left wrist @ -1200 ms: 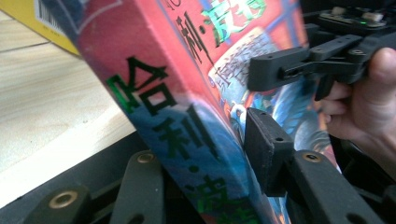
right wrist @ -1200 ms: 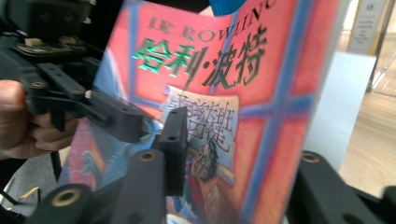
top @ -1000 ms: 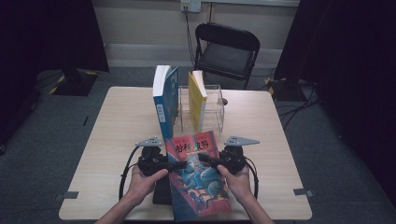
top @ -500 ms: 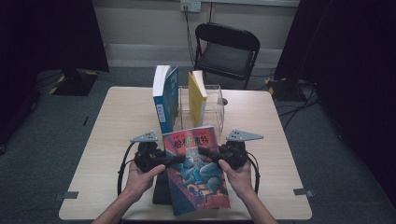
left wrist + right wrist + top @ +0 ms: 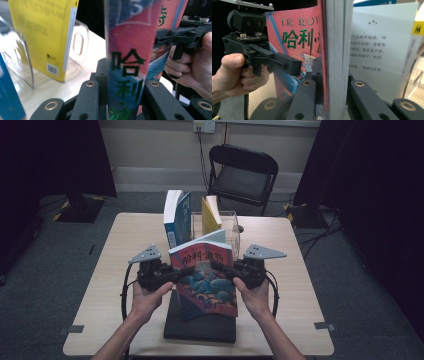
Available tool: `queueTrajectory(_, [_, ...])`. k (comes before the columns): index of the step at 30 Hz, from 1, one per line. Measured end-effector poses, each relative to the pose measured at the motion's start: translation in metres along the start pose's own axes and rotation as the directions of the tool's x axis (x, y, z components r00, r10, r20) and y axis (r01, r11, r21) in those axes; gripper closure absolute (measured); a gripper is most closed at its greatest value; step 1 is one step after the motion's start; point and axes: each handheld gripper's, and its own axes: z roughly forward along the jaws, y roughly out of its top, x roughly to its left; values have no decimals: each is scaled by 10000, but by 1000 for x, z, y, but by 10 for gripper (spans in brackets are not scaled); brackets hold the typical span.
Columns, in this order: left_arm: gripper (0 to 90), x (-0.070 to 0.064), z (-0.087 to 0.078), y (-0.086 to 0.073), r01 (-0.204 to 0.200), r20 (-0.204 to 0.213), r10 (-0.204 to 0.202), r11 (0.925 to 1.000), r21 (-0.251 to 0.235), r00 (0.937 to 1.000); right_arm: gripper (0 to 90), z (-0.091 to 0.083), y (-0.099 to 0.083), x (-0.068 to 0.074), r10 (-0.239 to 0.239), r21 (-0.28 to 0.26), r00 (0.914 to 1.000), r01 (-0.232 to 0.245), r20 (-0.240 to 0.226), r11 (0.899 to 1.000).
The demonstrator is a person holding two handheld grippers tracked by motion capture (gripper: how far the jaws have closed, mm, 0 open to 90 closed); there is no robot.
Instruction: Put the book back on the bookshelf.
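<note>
The red book (image 5: 205, 275) is held up above the table (image 5: 115, 270), the left gripper (image 5: 172, 274) with its jaws clamped on the spine edge and the right gripper (image 5: 220, 267) clamped on the page edge. Just behind it stand a clear rack (image 5: 231, 227), a blue book (image 5: 176, 220) and a yellow book (image 5: 211, 214). A black pad (image 5: 200, 327) lies below. The right gripper view shows the printed text on the book's back cover

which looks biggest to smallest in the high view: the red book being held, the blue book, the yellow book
1. red book, though it is nearest the camera
2. blue book
3. yellow book
</note>
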Motion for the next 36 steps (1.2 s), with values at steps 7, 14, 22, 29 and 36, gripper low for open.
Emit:
queueTrajectory(7, [737,-16,-1,-6,-859,-49,858,9963,-12,9963,522,-8,-12,3,11,-148,9970,1,780,9999])
queueTrajectory(14, [722,-26,-5,-11,-1066,90,1067,9942,-130,9942,391,-27,-18,-4,83,-180,9909,-59,1346,9998])
queueTrajectory(22, [725,-32,-5,-12,-1531,35,1531,9882,-84,9882,362,-19,-46,-28,564,288,9974,-578,459,9979])
queueTrajectory(29, [726,-39,-6,-14,-1863,-193,1863,9825,32,9823,392,-15,-43,-21,90,558,9990,-114,431,9984])
queueTrajectory(36, [693,-46,-1,-19,-2191,-417,2201,9754,260,9746,409,-11,-42,-15,-88,560,9997,75,233,9984])
